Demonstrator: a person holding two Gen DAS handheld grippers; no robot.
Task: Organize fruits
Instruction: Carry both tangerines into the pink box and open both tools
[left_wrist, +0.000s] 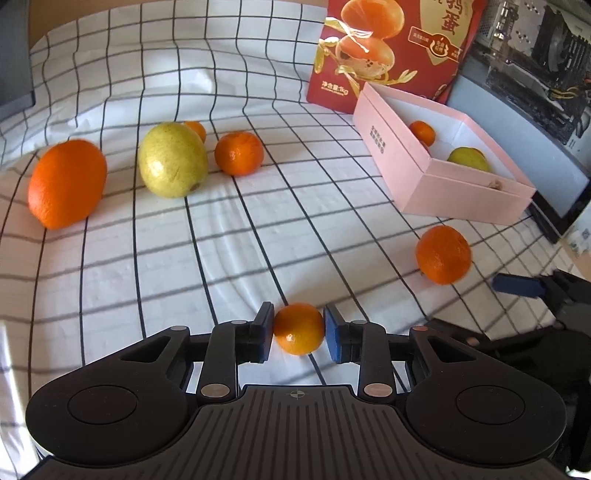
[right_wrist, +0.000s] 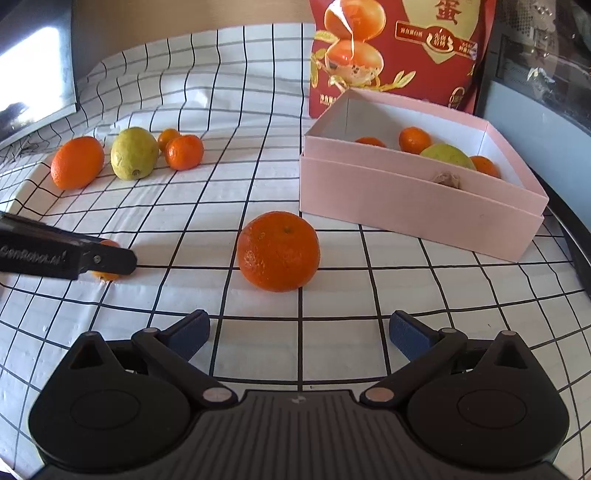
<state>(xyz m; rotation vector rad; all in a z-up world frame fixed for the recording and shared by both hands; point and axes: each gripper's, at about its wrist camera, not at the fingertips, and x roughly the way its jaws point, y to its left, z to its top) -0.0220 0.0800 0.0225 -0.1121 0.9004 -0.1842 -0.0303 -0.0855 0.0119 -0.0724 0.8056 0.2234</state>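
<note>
My left gripper (left_wrist: 298, 328) is shut on a small mandarin (left_wrist: 298, 328) resting on the checked cloth; it also shows in the right wrist view (right_wrist: 107, 275), mostly hidden behind the left gripper's finger. My right gripper (right_wrist: 299, 334) is open and empty, just short of a larger mandarin (right_wrist: 279, 250), which also shows in the left wrist view (left_wrist: 443, 254). A pink box (right_wrist: 406, 199) at the right holds several mandarins and a yellow-green fruit (right_wrist: 447, 155). At the far left lie an orange (right_wrist: 77, 161), a yellow-green fruit (right_wrist: 133, 153) and two mandarins (right_wrist: 184, 151).
A red printed carton (right_wrist: 399, 48) stands behind the pink box. Dark equipment (right_wrist: 546, 74) lines the right edge. A dark panel (right_wrist: 33, 70) sits at the far left. The cloth (right_wrist: 221, 110) is rumpled at the back.
</note>
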